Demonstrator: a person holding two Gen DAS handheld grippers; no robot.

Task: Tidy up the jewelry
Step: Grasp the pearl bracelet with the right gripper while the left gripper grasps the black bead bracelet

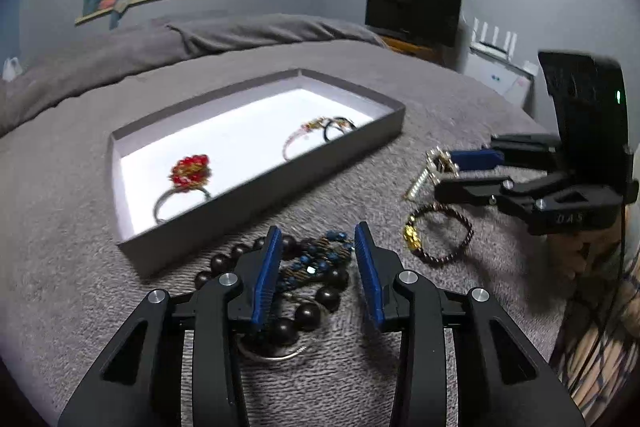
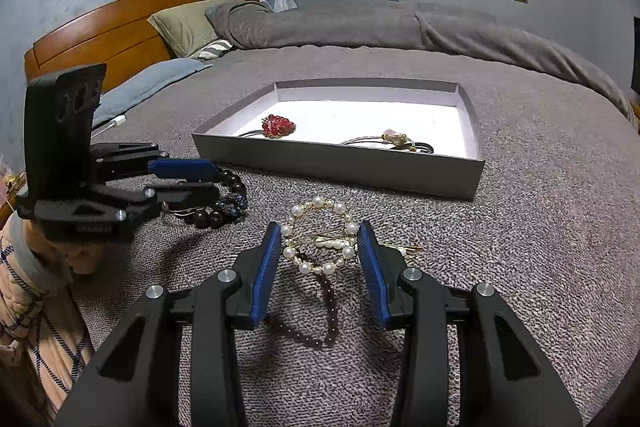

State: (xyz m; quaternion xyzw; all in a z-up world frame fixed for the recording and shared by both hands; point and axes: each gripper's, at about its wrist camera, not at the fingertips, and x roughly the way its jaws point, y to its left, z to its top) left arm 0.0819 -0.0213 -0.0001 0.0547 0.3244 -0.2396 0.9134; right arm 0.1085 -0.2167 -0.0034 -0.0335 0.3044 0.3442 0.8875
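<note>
Here the pearl ring (image 2: 319, 235) lies on the blanket (image 2: 520, 247) in front of the tray (image 2: 340, 163), over a dark bead bracelet (image 2: 320, 323). The right gripper (image 2: 319, 241) stands around it, jaws apart, pads beside the pearls; whether they touch, I cannot tell. Left of it, the left gripper (image 1: 315, 241) stands with jaws apart over a bead pile (image 1: 308, 279), not pressing it. In the tray lie a red ring (image 1: 188, 173) and a pink bangle (image 2: 390, 138).

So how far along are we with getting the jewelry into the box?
Partly done. The grey box already holds the red beaded ring and a pink bangle beside a black band. The right gripper straddles the pearl bracelet; the left gripper is open over the dark wooden beads and blue beaded piece. The maroon bracelet also remains on the blanket.
</note>
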